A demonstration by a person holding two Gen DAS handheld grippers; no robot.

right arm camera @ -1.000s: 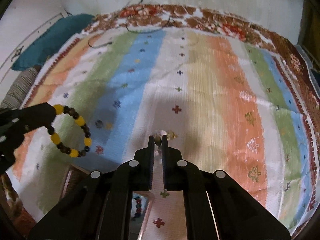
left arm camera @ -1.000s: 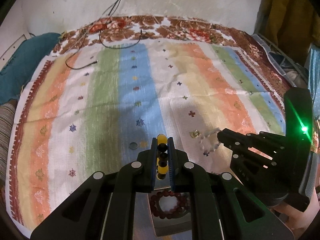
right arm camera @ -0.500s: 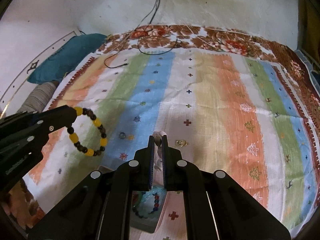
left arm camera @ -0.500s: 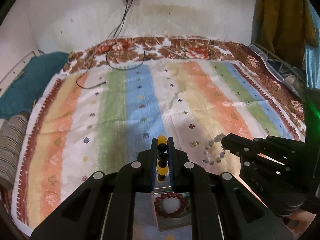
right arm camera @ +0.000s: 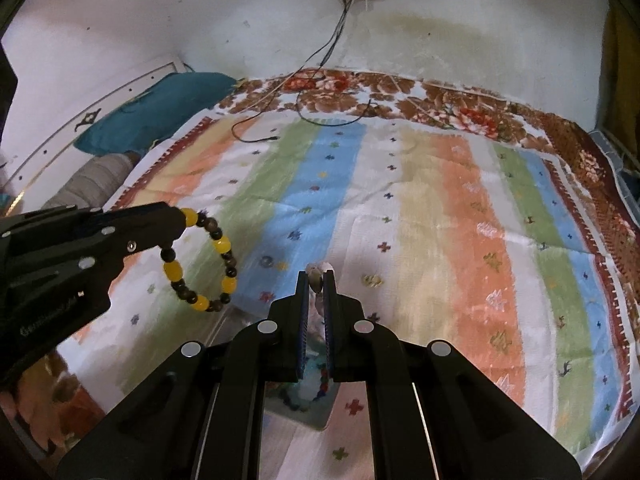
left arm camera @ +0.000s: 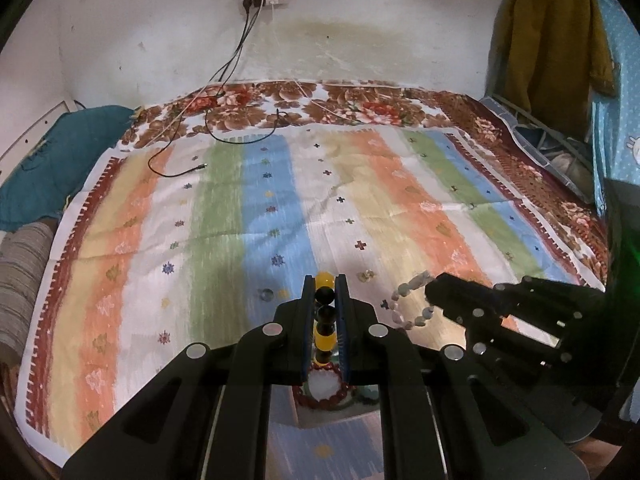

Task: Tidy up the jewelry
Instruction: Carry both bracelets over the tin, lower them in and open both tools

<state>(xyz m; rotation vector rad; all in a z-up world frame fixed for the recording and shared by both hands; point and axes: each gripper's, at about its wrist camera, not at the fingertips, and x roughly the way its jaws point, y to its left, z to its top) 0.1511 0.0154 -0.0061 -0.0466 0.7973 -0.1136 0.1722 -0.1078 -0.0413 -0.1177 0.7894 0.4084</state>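
My left gripper (left arm camera: 325,286) is shut on a yellow-and-black bead bracelet (left arm camera: 325,322), held above the striped cloth; it hangs as a ring in the right wrist view (right arm camera: 202,262). My right gripper (right arm camera: 317,276) is shut on a pale stone bead bracelet (right arm camera: 318,276), which dangles from its tip in the left wrist view (left arm camera: 408,304). Below the left gripper a dark red bead bracelet (left arm camera: 325,398) lies in a small tray (left arm camera: 332,416). Below the right gripper a multicoloured bead bracelet (right arm camera: 320,384) lies in a tray compartment.
On the striped cloth (left arm camera: 400,184) lie a small dark ring (left arm camera: 265,294) and a small gold piece (left arm camera: 365,276). A black cable (left arm camera: 224,148) trails from the wall socket. A teal pillow (left arm camera: 52,160) is at left, hanging clothes (left arm camera: 552,40) at right.
Both grippers have risen and tilted up with their bracelets; the wall and socket have come into view. The trays below look smaller.
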